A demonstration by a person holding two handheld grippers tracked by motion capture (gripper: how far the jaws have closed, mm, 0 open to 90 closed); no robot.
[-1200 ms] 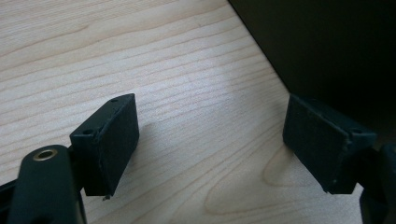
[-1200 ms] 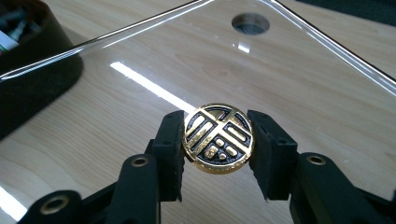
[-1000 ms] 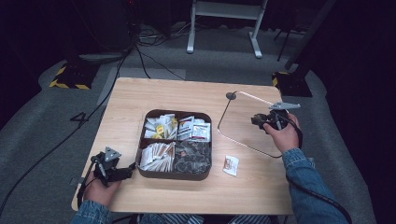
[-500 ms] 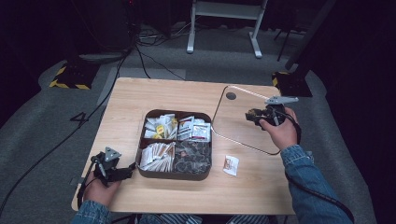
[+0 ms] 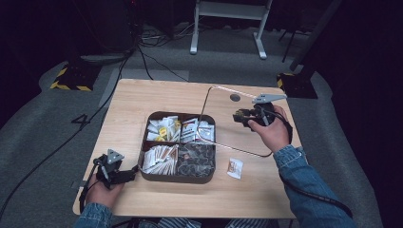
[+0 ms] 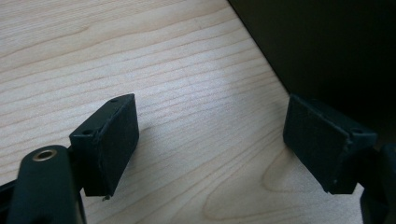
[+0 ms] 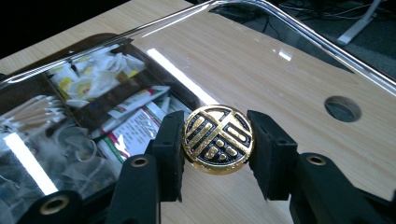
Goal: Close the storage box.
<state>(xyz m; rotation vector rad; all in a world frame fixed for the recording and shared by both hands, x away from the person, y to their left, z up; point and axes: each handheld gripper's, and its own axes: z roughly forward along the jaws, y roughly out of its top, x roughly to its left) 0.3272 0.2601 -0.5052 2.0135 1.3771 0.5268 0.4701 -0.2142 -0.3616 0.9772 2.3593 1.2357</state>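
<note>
Lower left: left gripper (image 5: 135,171) parked on table (image 5: 142,99), jaws apart, empty, just beside box (image 5: 178,178). Centre right: right gripper (image 7: 215,148) clamped on gold knob (image 7: 218,139) of clear lid (image 7: 289,51), tilted over box's right side.

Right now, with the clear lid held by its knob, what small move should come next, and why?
Probably carry the clear lid further over the tray and level it: the right gripper clamps its gold knob, and the lid hangs tilted, overlapping the tray's right compartments.
</note>
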